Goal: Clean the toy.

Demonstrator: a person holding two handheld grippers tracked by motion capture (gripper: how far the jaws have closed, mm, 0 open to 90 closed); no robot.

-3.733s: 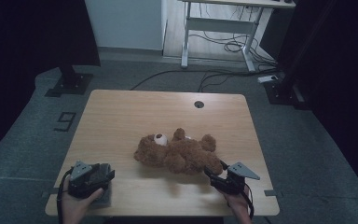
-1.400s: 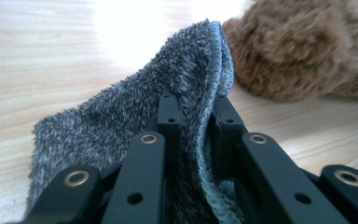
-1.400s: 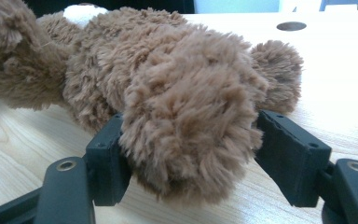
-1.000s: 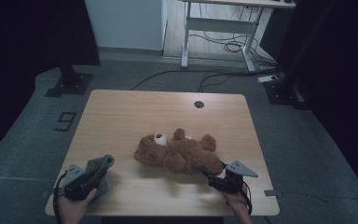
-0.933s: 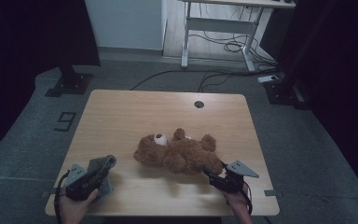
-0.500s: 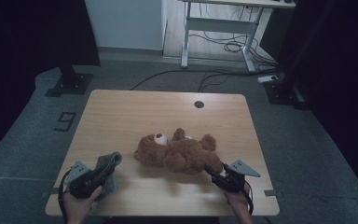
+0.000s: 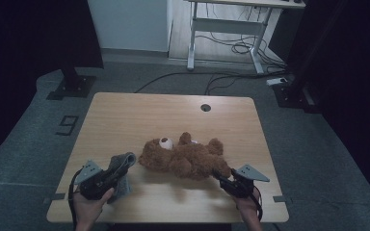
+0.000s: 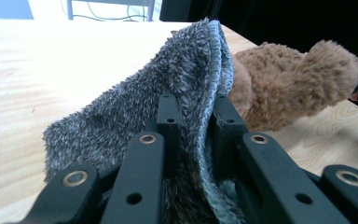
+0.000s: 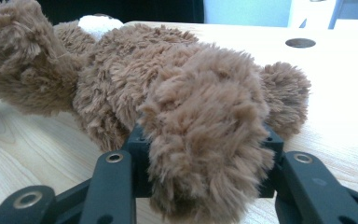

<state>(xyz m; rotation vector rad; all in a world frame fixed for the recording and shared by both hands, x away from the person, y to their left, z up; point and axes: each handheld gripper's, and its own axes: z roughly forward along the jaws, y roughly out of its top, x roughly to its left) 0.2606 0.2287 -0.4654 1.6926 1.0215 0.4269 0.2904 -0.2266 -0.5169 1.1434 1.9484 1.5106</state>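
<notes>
The teddy bear [image 7: 185, 158] lies on its back near the middle of the table [image 7: 139, 113], its head toward the left gripper and its legs toward the right gripper. In the right gripper view the bear [image 9: 168, 88] has 1 furry leg between the 2 black jaws, and both jaws press into the fur. The right gripper [image 7: 224, 180] sits at the bear's lower right, and its jaws have just been closing onto that leg; 1 second ago they stood wider around it. The hand [image 7: 248, 207] behind it is in the same spot as before.

Left of the bear's head, the left gripper [image 7: 120, 166] holds a grey fluffy cloth [image 7: 121, 169], jaws clamped tight on a fold of it. In the left gripper view the cloth [image 8: 168, 107] stands up between the jaws, with the bear [image 8: 289, 79] just behind it. Compared with 1 second ago, the left gripper and cloth have lifted off the table and come closer to the bear's head, now just beside it. A round hole [image 7: 205, 107] in the table lies beyond the bear, well apart.
</notes>
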